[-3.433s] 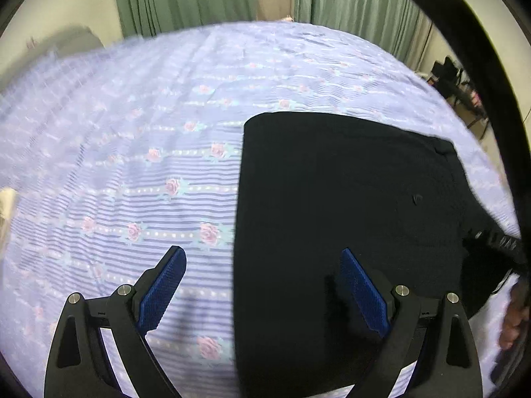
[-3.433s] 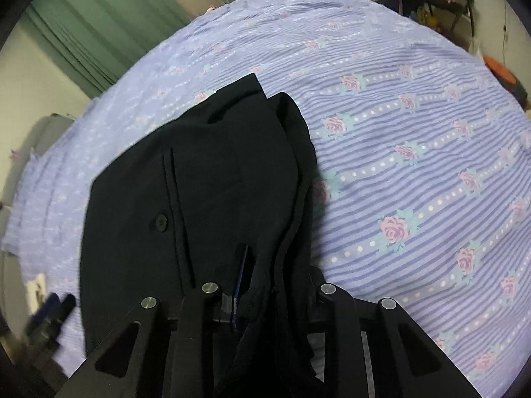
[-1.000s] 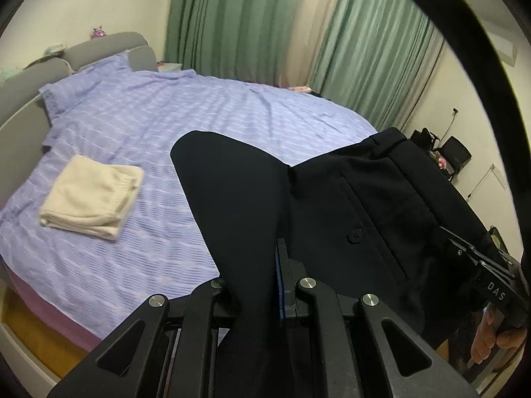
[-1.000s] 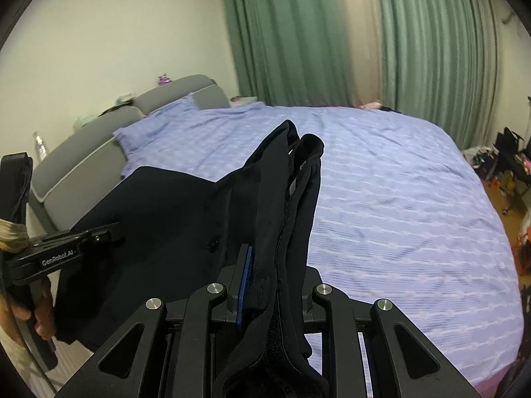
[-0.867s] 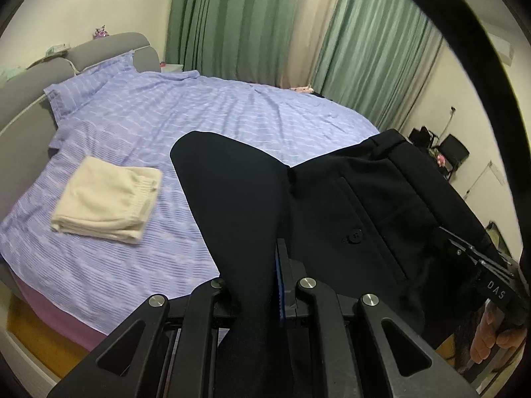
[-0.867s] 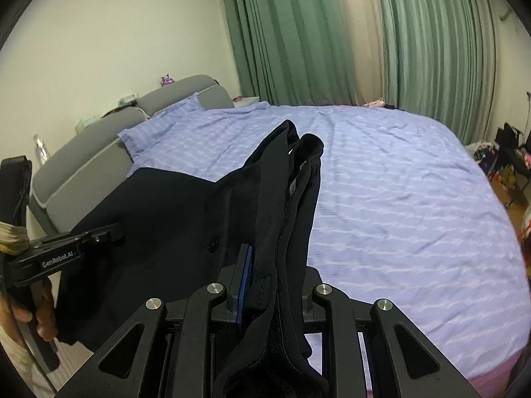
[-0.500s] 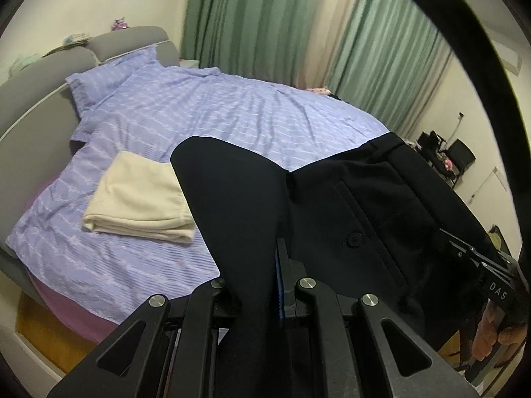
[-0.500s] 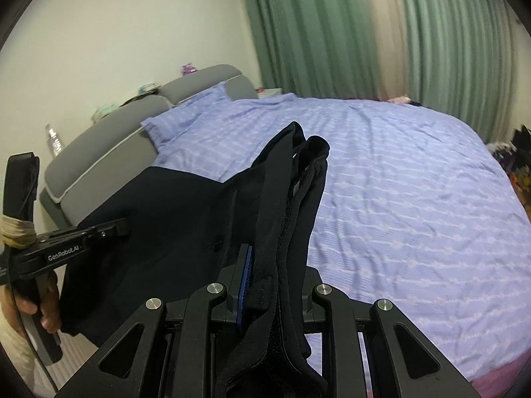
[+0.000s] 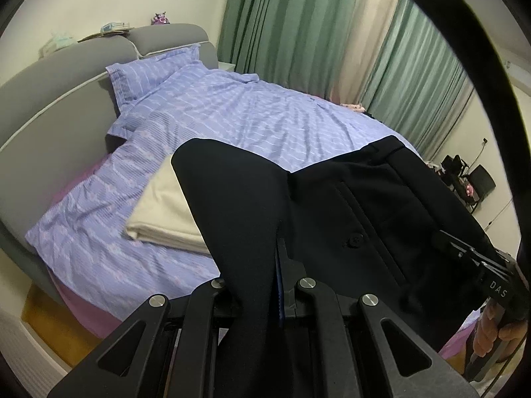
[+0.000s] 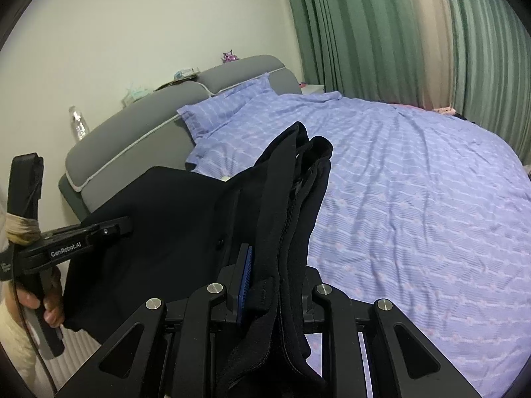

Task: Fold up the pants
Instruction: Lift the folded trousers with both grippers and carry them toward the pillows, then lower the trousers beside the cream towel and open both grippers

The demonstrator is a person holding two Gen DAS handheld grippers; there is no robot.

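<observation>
You had the pants (image 9: pixel 332 205) lifted clear above the bed (image 9: pixel 252 122), the left gripper (image 9: pixel 278 272) and the right gripper (image 10: pixel 265 275) each pinching black cloth. This looked like carrying folded pants; next they needed lowering flat, perhaps beside the cream stack (image 9: pixel 162 215).

A wide bed (image 9: pixel 272 122) under a lilac striped sheet (image 10: pixel 415 199) with faint pink flowers fills the room before the green curtains. Against its grey padded headboard (image 9: pixel 59 76) lies a matching pillow (image 9: pixel 149 73). Nearer than the pillow, by the bed's near edge, a folded cream cloth (image 9: pixel 162 212) rests flat on the sheet, partly hidden by dark fabric.
</observation>
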